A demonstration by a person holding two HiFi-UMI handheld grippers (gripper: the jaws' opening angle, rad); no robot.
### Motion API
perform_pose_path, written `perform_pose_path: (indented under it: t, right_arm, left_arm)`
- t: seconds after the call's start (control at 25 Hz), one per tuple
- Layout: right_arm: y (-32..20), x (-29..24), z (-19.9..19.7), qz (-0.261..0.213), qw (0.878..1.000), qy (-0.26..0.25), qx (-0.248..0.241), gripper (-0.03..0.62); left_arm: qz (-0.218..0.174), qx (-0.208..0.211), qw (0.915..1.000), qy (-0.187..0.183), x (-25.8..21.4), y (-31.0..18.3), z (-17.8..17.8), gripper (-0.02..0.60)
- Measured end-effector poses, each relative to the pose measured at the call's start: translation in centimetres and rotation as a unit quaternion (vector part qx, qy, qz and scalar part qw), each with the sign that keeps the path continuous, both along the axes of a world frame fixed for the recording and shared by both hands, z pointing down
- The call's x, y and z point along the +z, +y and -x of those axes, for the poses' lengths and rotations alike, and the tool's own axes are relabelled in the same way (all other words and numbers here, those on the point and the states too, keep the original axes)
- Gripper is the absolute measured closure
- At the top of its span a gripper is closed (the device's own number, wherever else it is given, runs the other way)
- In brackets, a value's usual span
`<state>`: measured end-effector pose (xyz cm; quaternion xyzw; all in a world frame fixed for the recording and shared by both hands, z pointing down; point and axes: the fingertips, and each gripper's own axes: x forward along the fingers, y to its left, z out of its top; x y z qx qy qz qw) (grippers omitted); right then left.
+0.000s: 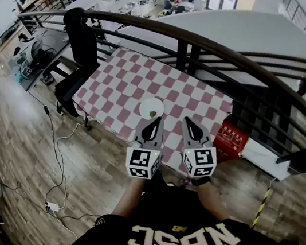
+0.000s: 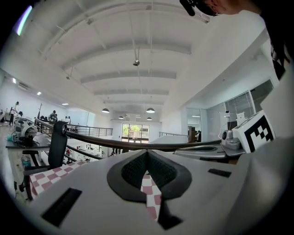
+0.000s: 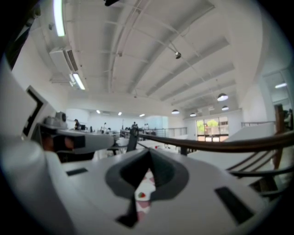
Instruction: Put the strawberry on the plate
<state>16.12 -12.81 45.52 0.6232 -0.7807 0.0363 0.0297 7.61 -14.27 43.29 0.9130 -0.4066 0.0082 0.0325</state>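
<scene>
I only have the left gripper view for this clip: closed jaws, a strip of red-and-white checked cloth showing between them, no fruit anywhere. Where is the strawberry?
Observer: In the head view, the small red strawberry lies on the round white plate, which sits on the red-and-white checked tablecloth.
Operator: Is the right gripper carrying anything?
Observer: No. The right gripper is shut and empty. Its own view shows the strawberry beyond its jaws, lying on the plate.
</scene>
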Motion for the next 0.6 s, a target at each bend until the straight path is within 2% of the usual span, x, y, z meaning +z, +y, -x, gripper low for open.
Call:
perform_pose_path:
  t: [0.2, 0.4, 0.6]
  right_arm:
    - [0.7, 0.2, -0.4, 0.0, 1.0, 0.005, 0.003, 0.576]
    - [0.8, 1.1, -2.3, 0.01, 1.0, -0.007, 0.024, 0.576]
    - [0.5, 2.4, -2.7, 0.026, 0.999, -0.007, 0.031, 0.576]
  left_arm:
    - [0.017, -0.011, 0.9998, 0.001, 1.7, 0.5, 0.1, 0.566]
    - [0.015, -0.006, 0.9999, -0.002, 1.7, 1.0, -0.4, 0.566]
    - [0.021, -0.017, 0.9996, 0.0, 2.6, 0.8, 0.5, 0.566]
